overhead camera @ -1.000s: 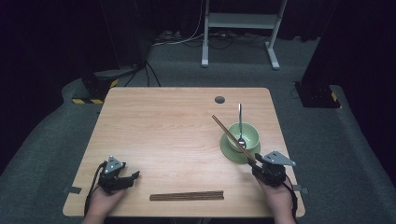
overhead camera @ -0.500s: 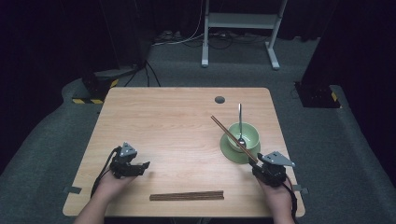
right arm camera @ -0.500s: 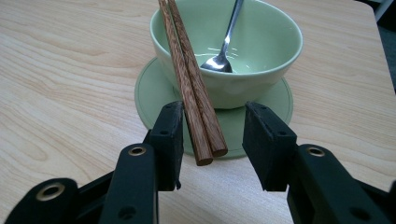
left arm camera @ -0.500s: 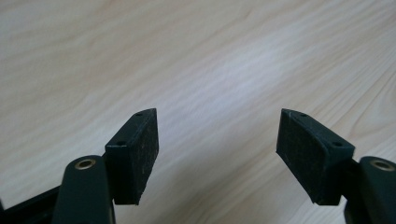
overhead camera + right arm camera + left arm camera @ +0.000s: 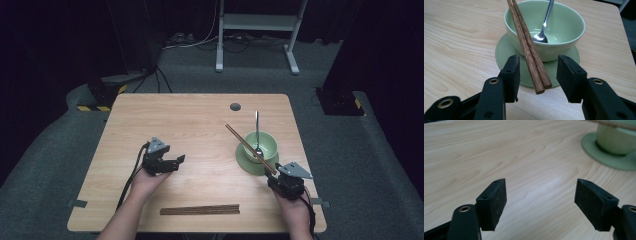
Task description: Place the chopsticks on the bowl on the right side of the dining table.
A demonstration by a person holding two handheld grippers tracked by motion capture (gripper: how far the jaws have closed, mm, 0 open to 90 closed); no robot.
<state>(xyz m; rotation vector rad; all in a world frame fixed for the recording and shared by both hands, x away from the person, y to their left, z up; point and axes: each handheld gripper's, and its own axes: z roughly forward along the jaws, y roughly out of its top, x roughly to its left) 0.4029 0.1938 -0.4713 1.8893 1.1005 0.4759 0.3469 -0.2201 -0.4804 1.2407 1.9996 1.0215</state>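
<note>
Cropping bowl [image 5: 616, 140], chopsticks [image 5: 614, 124]

Four chopsticks [image 5: 250, 148], one bowl [image 5: 266, 144], saucer [image 5: 246, 163], spoon [image 5: 257, 131].

Pair of brown wooden chopsticks [image 5: 529, 47]: laid side by side, propped aslant across the rim of the green bowl [image 5: 564, 32], near ends overhanging the saucer [image 5: 504, 53].
</note>
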